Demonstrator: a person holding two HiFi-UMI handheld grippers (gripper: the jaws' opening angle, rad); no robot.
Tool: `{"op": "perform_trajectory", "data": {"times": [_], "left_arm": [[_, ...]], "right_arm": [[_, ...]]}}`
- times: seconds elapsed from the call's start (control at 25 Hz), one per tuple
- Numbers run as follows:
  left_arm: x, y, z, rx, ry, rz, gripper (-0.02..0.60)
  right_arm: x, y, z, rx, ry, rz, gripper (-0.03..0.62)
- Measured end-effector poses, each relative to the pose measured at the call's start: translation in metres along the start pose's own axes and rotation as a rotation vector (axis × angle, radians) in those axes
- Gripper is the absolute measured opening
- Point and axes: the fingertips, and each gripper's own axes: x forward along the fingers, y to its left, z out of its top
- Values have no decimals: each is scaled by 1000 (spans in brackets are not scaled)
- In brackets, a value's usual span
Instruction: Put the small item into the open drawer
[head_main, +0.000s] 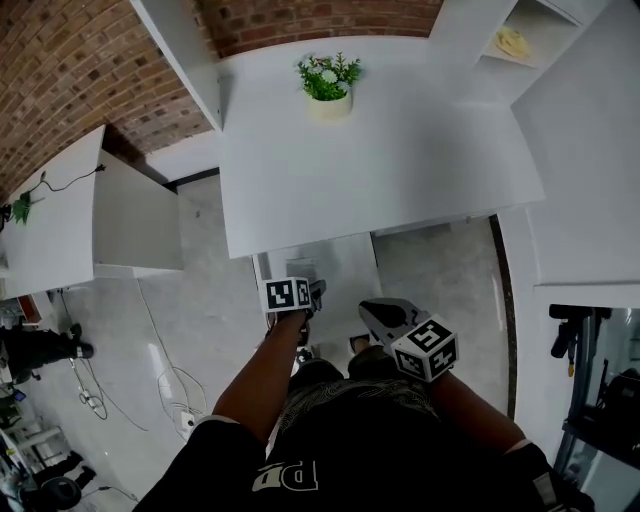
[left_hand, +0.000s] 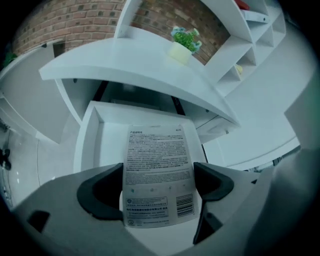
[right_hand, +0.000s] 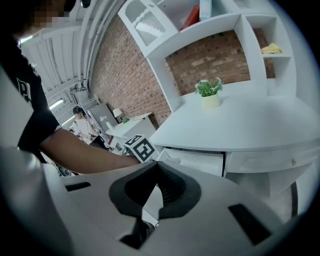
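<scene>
The small item is a flat white packet with a printed label and a barcode. My left gripper is shut on it, one dark pad on each side, and holds it just above the open white drawer. In the head view the left gripper hangs over that drawer under the desk's front edge, and the packet is hidden there. To its right my right gripper is shut and empty; in its own view the right gripper has its ribbed pads touching, beside the drawer front.
A white desk top carries a small potted plant. White shelf cubbies rise at the right, one with a yellow object. A lower white table stands at the left, and cables lie on the floor.
</scene>
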Motion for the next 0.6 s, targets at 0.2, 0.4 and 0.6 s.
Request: {"op": "perform_trajectory", "data": {"times": [0.2,0.4,0.6], "left_arm": [[37,8,0,-29,39,44,426],[68,33,-9,-90,75,94,426],[89,47,-11,-69,75,157,426]], "right_arm": [[7,-17,-5,29,31,28,5],[12,-28,-16,49,72,46,5],[16,-35,-33,63,125,66,5]]}}
